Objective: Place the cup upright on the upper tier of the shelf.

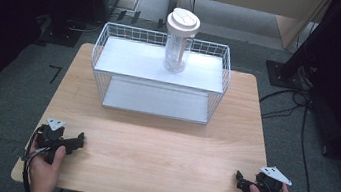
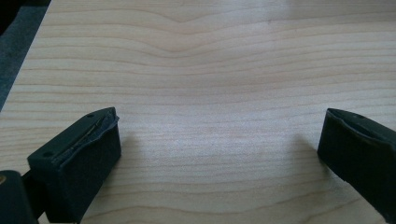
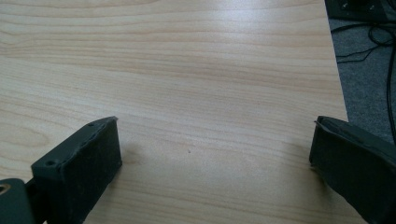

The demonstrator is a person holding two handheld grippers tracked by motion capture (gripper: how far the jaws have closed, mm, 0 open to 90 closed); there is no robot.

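Both grippers I see wide apart and empty — left gripper (image 1: 82,140) and right gripper (image 1: 238,177) at near table (image 1: 161,145) corners; lidded clear tumbler (image 1: 179,41) upright on wire rack's (image 1: 159,74) top shelf.

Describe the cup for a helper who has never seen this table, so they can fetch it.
Find the white wire rack at the table's far edge. On its upper shelf stands a clear tumbler with a white lid, the one item in the rack.

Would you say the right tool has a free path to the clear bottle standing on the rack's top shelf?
Probably yes: the right tool is open, bare table lies between, and the bottle rises above the wire rack rim, so nothing blocks it from above.
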